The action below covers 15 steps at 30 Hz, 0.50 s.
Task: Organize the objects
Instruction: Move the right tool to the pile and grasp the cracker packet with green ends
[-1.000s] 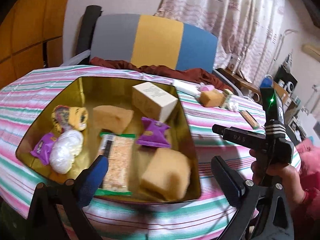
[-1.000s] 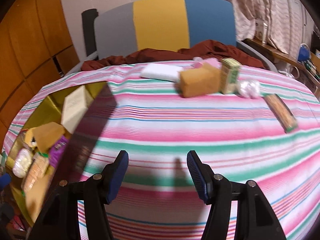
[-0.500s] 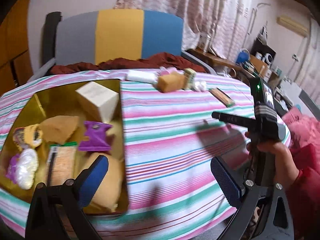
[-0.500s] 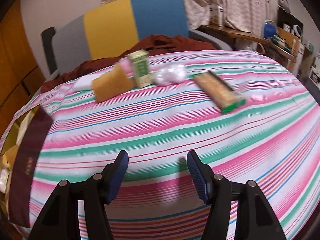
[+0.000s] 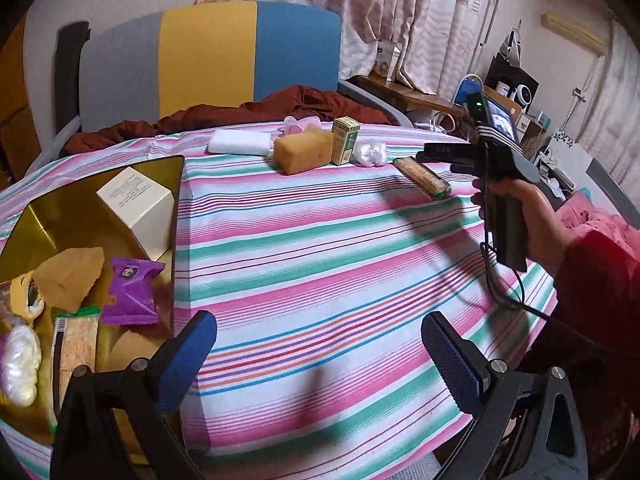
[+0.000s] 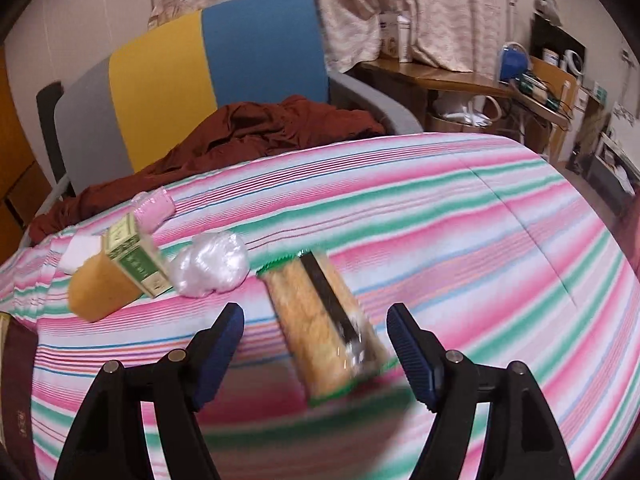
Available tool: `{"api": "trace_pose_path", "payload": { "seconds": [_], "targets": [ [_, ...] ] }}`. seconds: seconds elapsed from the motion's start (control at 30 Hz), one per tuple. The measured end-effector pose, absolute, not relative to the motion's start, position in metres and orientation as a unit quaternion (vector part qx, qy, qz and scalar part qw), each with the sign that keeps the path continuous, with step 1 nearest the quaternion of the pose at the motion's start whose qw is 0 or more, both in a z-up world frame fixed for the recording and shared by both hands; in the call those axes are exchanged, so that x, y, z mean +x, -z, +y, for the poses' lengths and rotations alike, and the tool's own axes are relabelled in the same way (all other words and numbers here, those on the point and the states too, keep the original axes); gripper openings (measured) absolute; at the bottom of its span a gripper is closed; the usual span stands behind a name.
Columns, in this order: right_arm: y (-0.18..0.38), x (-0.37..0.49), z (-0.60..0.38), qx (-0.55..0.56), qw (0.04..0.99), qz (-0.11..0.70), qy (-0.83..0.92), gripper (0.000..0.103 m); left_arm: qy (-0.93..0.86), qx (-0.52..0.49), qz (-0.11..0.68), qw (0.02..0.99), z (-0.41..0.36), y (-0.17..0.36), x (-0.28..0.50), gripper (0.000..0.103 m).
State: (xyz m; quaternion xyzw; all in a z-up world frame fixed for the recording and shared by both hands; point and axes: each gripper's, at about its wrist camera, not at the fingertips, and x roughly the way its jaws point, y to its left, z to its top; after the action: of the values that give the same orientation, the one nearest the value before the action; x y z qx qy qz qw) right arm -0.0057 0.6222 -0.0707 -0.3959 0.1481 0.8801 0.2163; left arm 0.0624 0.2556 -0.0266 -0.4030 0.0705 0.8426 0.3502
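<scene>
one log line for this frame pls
right gripper: open, jaws just widened, either side of cracker pack, no contact | left gripper: open, empty | gold tin: part-filled

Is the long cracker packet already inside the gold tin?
No, the cracker packet lies on the striped tablecloth, ahead of the right gripper, away from the gold tin.

My left view: tray [image 5: 176,184] at 9 o'clock on table [image 5: 320,264]; box [image 5: 134,204] at its far end, wrapped snacks [image 5: 128,296] and sponge piece [image 5: 70,276] nearer me. At 12 o'clock, far row left to right: white pad [image 5: 239,142], sponge [image 5: 304,154], small carton [image 5: 345,141], plastic wad [image 5: 371,153], cracker pack [image 5: 422,178]. Chair [image 5: 208,56] behind table. My right view: cracker pack [image 6: 324,328] lies between my open fingers [image 6: 412,354], wad [image 6: 212,264] at 11 o'clock.
</scene>
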Motion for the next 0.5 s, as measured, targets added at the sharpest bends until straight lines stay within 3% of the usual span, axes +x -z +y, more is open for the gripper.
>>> {"api": "trace_pose_path", "payload": {
  "seconds": [0.27, 0.33, 0.5],
  "targets": [
    [0.092, -0.015, 0.626, -0.412, 0.219, 0.144, -0.873, 0.074, -0.839, -0.415, 0.069, 0.345, 0.272, 0.023, 0.043, 0.103],
    [0.099, -0.015, 0.626, -0.415, 0.219, 0.138, -0.872, 0.064, -0.838, -0.416, 0.070, 0.345, 0.276, 0.021, 0.037, 0.103],
    [0.103, -0.009, 0.624, -0.409, 0.220, 0.144, -0.874, 0.050, -0.841, -0.413, 0.071, 0.342, 0.290, 0.014, 0.024, 0.103]
  ]
}}
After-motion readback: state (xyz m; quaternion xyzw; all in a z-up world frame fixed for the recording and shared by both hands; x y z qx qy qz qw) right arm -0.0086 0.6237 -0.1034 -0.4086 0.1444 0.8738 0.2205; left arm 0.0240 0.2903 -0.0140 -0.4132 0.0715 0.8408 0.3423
